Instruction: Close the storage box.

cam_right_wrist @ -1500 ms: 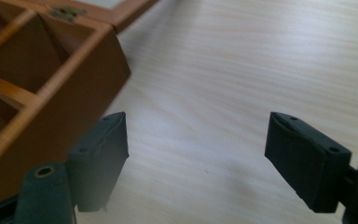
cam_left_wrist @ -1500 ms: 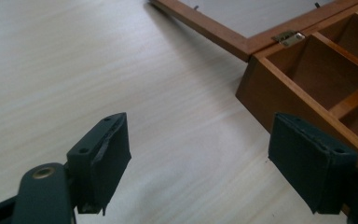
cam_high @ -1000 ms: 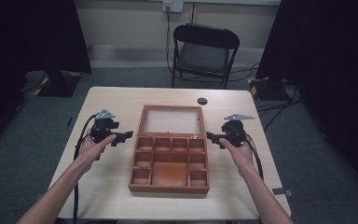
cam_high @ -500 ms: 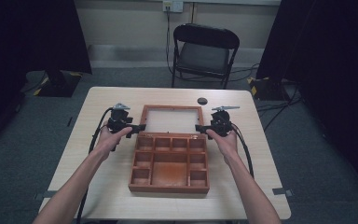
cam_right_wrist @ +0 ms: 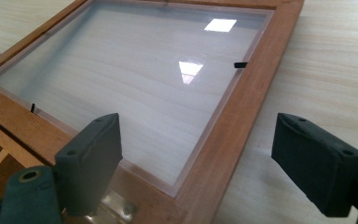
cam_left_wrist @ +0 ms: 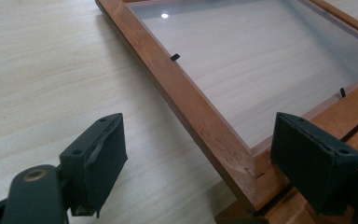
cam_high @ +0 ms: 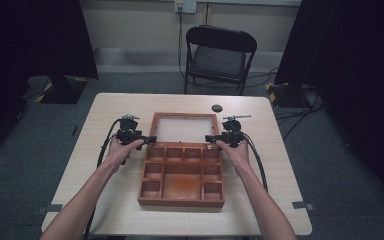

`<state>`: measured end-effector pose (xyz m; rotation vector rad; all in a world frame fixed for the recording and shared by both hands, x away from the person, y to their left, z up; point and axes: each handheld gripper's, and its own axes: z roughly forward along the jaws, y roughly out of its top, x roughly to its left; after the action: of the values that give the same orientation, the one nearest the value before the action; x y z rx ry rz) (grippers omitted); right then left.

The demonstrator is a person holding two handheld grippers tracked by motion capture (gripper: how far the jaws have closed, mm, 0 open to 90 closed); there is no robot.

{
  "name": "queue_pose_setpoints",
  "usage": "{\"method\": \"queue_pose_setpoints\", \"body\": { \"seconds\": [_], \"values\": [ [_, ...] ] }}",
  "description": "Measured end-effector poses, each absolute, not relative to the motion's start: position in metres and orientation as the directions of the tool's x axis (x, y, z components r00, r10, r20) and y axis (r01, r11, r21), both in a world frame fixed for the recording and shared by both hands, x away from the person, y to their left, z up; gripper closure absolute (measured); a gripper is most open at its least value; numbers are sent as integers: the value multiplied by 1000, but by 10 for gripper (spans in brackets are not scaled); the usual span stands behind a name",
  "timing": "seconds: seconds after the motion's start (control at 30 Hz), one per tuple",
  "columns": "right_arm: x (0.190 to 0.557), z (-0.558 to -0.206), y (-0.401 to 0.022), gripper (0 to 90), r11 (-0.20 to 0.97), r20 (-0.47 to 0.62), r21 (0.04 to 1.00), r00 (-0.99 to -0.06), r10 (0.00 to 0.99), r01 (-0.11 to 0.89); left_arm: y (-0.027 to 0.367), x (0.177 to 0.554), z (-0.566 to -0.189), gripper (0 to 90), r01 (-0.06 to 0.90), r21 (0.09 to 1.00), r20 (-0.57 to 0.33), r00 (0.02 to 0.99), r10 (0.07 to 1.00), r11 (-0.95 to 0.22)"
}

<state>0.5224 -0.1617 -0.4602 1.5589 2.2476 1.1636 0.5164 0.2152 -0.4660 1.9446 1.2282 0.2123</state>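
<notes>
Wooden box (cam_high: 182, 175) long axis toward chair (cam_high: 219, 55), lid (cam_high: 184, 128) flat behind.

Looks like a lab or recording studio room, not a home. Bare light-wood desk (cam_high: 110, 115) set alone in the middle on grey carpet floor (cam_high: 45, 120). Black curtains (cam_high: 25, 40) hung at both sides as backdrop. Single black folding chair (cam_high: 219, 55) behind the desk. Plain beige wall with a power outlet (cam_high: 185, 6) and cord dropping down. Cables (cam_high: 290, 117) trailing loose on the floor at right. Tape marks (cam_high: 300, 205) at the desk's near corners, yellow-black hazard tape (cam_high: 275, 90) by a stand base.
</notes>
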Motion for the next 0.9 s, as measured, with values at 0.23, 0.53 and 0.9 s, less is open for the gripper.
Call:
{"method": "queue_pose_setpoints", "body": {
  "seconds": [0.23, 0.53, 0.9],
  "values": [
    [527, -471, -158, 136, 146, 306, 660, -441, 844, 737, 205, 519, -468, 166, 682, 703, -276, 523, 807, -202],
    [527, -478, -155, 125, 84, 379, 647, -415, 827, 758, 198, 521, -472, 142, 701, 692, -324, 518, 791, -175],
    [532, -485, -152, 100, 46, 472, 607, -407, 782, 793, 196, 524, -475, 142, 725, 670, -375, 516, 770, -160]
  ]
}}
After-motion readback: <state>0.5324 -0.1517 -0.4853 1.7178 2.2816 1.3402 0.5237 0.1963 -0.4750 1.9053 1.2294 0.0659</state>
